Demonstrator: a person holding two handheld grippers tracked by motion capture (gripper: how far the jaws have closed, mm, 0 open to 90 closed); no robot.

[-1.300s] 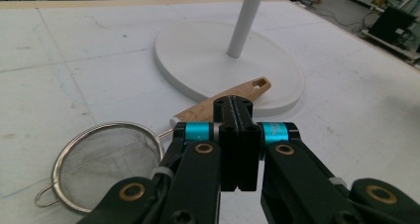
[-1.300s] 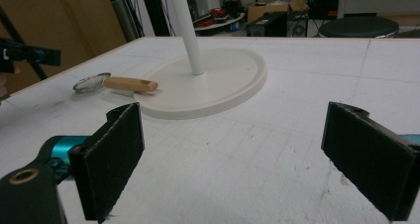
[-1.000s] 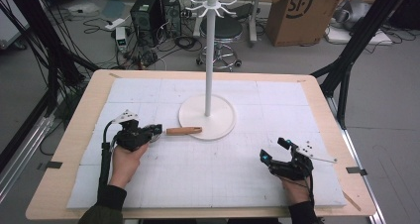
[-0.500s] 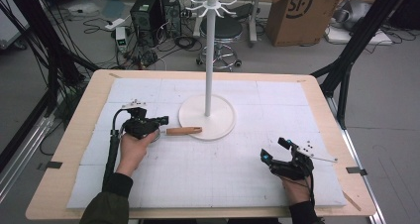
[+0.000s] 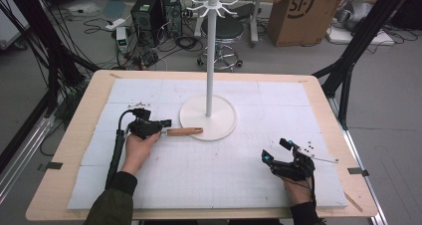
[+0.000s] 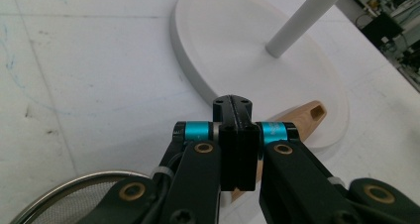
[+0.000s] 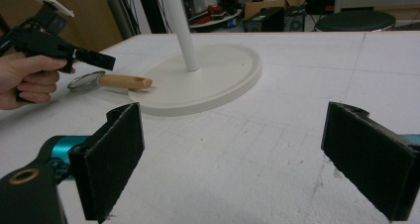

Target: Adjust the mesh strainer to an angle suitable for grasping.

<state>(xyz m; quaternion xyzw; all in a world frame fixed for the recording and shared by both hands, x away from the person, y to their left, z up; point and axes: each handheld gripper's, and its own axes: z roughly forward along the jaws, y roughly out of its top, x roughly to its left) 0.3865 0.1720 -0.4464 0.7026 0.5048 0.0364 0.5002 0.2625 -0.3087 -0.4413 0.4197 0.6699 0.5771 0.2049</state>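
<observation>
a: how many things are sitting on the table (image 5: 74, 150)?

b: two: one white stand (image 5: 208, 116) and one sieve (image 7: 85, 82) with a wooden handle (image 5: 184, 131) leaning on the stand's base.

a: and the two grippers?

b: the left gripper (image 5: 164, 123) is hovering over the handle, fingers pressed together on nothing. the right gripper (image 5: 275, 151) is resting near the table's front edge, fingers spread wide, holding nothing.

Left gripper (image 5: 164, 123) hovers over wooden handle (image 5: 185, 131) (beside the white stand (image 5: 209, 116))

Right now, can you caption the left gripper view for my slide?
Shut left gripper poised above a wooden-handled mesh strainer, handle tip resting on the white stand base.
</observation>
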